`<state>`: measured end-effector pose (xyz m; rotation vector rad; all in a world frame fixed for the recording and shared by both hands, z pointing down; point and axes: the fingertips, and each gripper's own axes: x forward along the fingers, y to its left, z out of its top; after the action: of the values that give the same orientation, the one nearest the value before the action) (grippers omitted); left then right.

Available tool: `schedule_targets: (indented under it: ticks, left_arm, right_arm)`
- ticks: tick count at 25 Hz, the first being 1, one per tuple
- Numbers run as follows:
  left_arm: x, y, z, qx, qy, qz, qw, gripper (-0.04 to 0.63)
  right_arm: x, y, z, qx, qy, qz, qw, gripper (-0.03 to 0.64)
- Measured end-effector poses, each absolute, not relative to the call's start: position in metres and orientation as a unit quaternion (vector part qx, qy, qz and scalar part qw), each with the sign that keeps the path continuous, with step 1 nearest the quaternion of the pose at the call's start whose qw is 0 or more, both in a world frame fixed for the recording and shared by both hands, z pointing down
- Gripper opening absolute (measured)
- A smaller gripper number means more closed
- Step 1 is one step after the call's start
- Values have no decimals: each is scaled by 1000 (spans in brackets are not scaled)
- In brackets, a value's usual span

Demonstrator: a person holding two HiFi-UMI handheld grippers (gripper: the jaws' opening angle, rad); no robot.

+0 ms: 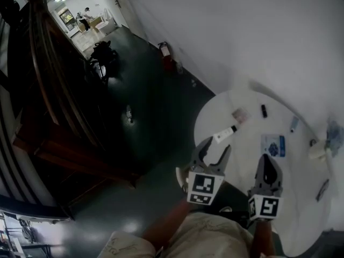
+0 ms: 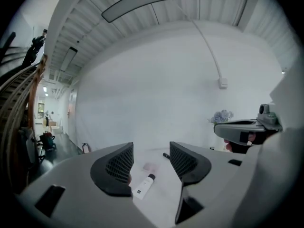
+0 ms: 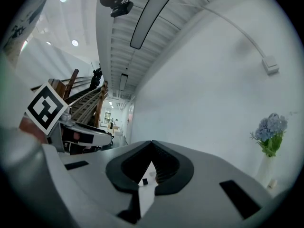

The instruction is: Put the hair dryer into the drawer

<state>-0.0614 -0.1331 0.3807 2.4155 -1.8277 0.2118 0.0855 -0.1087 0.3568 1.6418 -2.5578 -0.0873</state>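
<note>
Hair dryer: not made out in any view, direction and axis unknown | left gripper [image 1: 216,150]: jaws apart, empty, above table [image 1: 244,144] | right gripper [image 1: 267,158]: jaws together, empty

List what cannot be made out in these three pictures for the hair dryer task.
1. Hair dryer, drawer: in no view.
2. Head view: things on the round table, like the blue packet, are too small to identify.
3. Left gripper view: the white tube seen between the open left tool's jaws has print too small to read.
4. Right gripper view: the shut right tool blocks most of the table.
</note>
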Motion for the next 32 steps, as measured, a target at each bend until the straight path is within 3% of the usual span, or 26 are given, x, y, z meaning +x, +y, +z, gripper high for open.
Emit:
schedule_targets:
  ticks: [3, 8, 14, 32]
  left_arm:
    - [-50, -136, 370, 796, -601, 54, 47, 244]
    - [-36, -136, 354, 801, -597, 40, 25, 173]
    - [-25, -136, 343, 801, -598, 18, 0, 3]
    - [-19, -127, 347, 800, -601, -2, 1, 2]
  right_arm:
    - [88, -109, 351, 537, -842, -31, 41, 6]
    - [91, -108, 342, 532, -844, -50, 43, 6]
    - [94, -109, 337, 527, -847, -52, 42, 6]
    - [95, -108, 325, 526, -848, -58, 35, 5]
